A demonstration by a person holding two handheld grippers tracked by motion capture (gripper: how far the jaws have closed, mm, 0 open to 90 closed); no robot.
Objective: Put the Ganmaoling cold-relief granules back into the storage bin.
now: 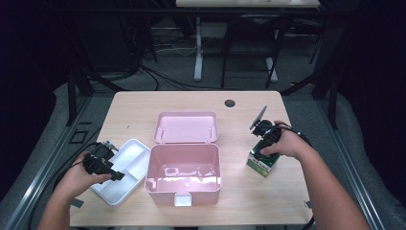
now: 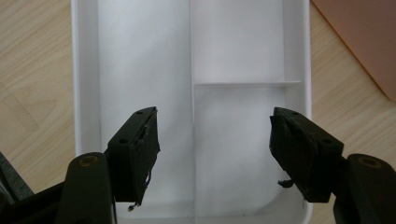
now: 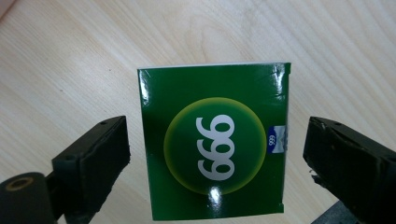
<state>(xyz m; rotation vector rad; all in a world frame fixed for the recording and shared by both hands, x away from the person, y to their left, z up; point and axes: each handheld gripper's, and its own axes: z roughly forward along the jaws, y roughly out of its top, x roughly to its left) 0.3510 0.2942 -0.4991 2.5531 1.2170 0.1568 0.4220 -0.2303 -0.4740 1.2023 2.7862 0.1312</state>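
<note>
Both forearms reached in from the near edge. The left gripper (image 1: 106,165) hung low with its jaws spread wide. The right gripper (image 1: 263,143) pointed downward, its jaws likewise parted.

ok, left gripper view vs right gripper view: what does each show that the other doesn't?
Left gripper view alone: the white tray, split into compartments by dividers, lying under the open left gripper, plus a corner of the pink box at the upper right.

Right gripper view alone: the green box printed with 999, lying between the jaws of the open right gripper, gaps on both sides, not touched.

Both share: the light wooden table underneath, and a pair of black jaws standing apart with nothing gripped.
</note>
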